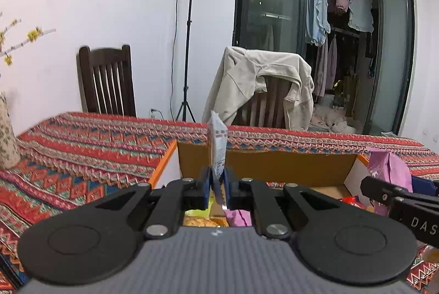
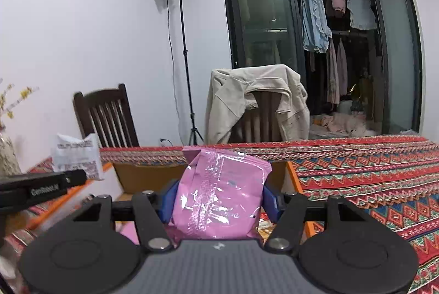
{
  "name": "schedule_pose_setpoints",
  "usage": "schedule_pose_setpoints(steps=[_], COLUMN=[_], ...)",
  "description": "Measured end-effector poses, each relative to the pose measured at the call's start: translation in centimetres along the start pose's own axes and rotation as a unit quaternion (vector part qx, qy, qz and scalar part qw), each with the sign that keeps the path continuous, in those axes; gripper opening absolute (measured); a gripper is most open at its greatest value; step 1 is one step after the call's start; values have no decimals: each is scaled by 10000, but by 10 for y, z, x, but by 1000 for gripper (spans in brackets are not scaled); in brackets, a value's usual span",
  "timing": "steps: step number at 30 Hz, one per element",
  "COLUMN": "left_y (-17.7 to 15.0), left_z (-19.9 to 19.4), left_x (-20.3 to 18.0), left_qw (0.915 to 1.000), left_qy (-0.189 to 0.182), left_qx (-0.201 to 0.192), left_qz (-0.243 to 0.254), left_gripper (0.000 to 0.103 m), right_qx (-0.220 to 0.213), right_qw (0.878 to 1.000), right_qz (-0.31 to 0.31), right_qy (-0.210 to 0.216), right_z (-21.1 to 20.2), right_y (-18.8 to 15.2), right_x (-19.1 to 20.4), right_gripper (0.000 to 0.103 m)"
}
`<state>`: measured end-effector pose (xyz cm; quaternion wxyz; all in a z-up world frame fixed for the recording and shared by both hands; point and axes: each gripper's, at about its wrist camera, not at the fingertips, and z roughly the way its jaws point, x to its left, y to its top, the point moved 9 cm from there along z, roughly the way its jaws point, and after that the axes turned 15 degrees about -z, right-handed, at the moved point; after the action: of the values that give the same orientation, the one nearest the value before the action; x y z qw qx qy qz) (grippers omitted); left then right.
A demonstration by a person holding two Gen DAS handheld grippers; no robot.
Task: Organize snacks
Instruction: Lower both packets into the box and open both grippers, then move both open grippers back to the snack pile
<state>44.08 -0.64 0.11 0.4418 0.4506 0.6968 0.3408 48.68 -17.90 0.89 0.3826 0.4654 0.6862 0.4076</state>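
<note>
Two handheld grippers hover over an open cardboard box [image 1: 274,165] sitting on a table with a red patterned cloth [image 1: 82,145]. The left gripper [image 1: 218,184] pinches a thin white snack packet [image 1: 218,145] edge-on and upright, above the box's left part. The right gripper [image 2: 219,200] squeezes a puffy pink snack bag [image 2: 219,192] across its width, above the box's middle. More snacks lie inside, mostly hidden.

To place these well, I would lower each into a free spot before releasing, keeping the two tools apart and the pink bag gently held so it does not burst.

Lettering reads "DAS" and "GenRobot.AI" on the gripper bodies; packet print is too blurred to read
</note>
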Motion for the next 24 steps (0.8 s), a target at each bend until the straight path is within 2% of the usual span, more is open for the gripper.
schedule_pose_setpoints(steps=[1, 2, 3, 4, 5, 6, 8, 18, 24], left_y=[-1, -2, -1, -1, 1, 4, 7, 8, 17], left_z=[0, 1, 1, -1, -3, -6, -11, -15, -31], left_x=[3, 4, 6, 8, 11, 14, 15, 14, 11], left_qw=[10000, 9999, 9998, 9996, 9995, 9992, 9985, 9983, 9973], left_qy=[-17, -68, -147, -193, -153, -98, -124, -108, -273], left_qx=[31, 58, 60, 0, -116, -255, -410, -412, -434], left_qz=[-45, -91, -151, -210, -254, -292, -353, -409, -528], left_gripper=[16, 31, 59, 73, 96, 103, 103, 103, 103], right_qx=[43, 71, 60, 48, 22, -5, -16, -64, -189], right_qw=[10000, 10000, 9999, 9999, 9997, 9994, 9989, 9987, 9987], right_qz=[18, 44, 91, 153, 250, 335, 458, 510, 470], right_qy=[17, 12, 1, 7, 23, 49, 122, 15, -44], right_z=[2, 3, 3, 2, 1, 0, -3, -10, -22], right_y=[-2, -4, -5, -5, -6, -7, -9, -9, -1], right_x=[0, -2, -4, -6, -8, -10, -12, -16, -13], right_gripper=[63, 63, 65, 78, 95, 102, 103, 103, 103])
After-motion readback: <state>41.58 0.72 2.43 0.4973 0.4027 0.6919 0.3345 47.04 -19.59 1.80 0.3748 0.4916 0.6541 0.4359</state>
